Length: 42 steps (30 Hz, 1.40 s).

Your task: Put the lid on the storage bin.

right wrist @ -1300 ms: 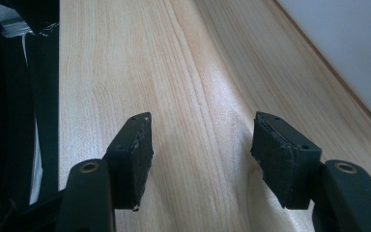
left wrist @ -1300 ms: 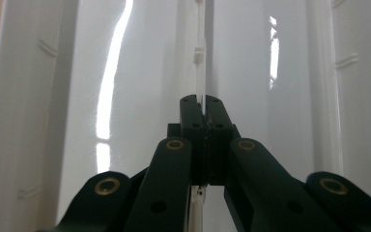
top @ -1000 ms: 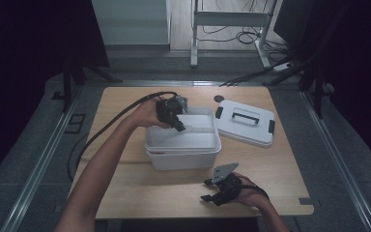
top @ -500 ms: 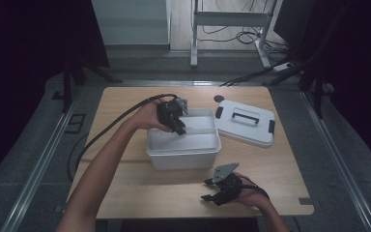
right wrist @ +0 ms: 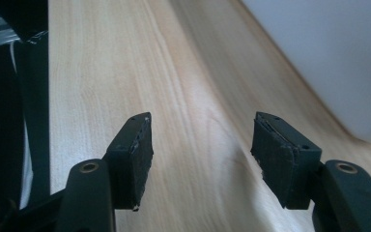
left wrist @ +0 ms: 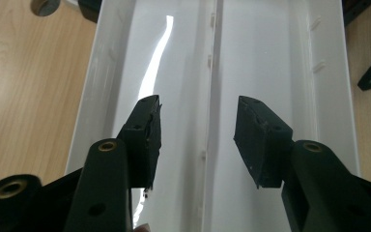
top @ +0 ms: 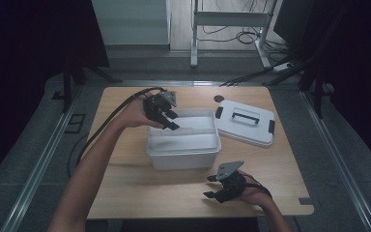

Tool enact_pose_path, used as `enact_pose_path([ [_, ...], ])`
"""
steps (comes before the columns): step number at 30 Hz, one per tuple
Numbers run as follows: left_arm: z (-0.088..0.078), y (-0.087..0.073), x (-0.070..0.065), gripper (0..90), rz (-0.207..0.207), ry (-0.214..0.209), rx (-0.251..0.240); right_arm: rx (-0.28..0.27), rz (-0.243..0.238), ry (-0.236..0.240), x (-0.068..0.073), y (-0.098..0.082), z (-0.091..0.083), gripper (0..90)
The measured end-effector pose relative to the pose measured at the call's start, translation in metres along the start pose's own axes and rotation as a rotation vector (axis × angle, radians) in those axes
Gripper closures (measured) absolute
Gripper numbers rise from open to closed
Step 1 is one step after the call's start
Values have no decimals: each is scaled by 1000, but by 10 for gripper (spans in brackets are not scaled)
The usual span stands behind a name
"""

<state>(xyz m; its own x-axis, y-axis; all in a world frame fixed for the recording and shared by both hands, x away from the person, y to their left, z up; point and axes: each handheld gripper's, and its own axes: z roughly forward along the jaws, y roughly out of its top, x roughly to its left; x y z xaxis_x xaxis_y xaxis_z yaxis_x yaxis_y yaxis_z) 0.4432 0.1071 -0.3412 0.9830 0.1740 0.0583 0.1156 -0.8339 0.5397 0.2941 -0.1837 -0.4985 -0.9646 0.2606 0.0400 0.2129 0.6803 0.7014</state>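
Wooden table (top: 125, 193) scene: white bin (top: 183, 154) sits mid-table with its lid (top: 245, 123) already off at right, left gripper (top: 166, 117) over it with jaws just opening on nothing, right gripper (top: 217, 186) idle, jaws apart, so probably loading or re-lidding is left.

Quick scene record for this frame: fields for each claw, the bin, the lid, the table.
left claw: open, jaws just been opening, nothing between them, over the bin's far left corner
right claw: open, empty, low over the table's near edge
bin: white plastic, lid off, nothing seen inside
lid: white, black handle, flat on table right of bin
table: light wood
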Motion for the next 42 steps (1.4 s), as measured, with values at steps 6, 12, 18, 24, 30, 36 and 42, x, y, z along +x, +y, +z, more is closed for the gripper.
enact_pose_path([
  [6,-18,-25,-1,518,-33,30,-19,-26,36,-40,-11,-2,-18,397],
  [12,-34,-53,-1,514,-82,68,-32,-38,61,-89,-26,-3,-37,401],
  [18,-42,-73,-3,511,-108,82,-40,-43,80,-144,-45,0,-58,404],
  [24,-45,-86,-4,504,-127,94,-54,-22,83,-195,-65,5,-72,405],
  [30,-49,-98,-3,497,-142,108,-49,-3,106,-237,-91,11,-87,411],
  [36,-48,-106,-5,487,-151,112,-40,22,111,-271,-118,16,-96,422],
  [42,-45,-118,-4,485,-176,105,-34,70,118,-296,-139,16,-98,421],
])
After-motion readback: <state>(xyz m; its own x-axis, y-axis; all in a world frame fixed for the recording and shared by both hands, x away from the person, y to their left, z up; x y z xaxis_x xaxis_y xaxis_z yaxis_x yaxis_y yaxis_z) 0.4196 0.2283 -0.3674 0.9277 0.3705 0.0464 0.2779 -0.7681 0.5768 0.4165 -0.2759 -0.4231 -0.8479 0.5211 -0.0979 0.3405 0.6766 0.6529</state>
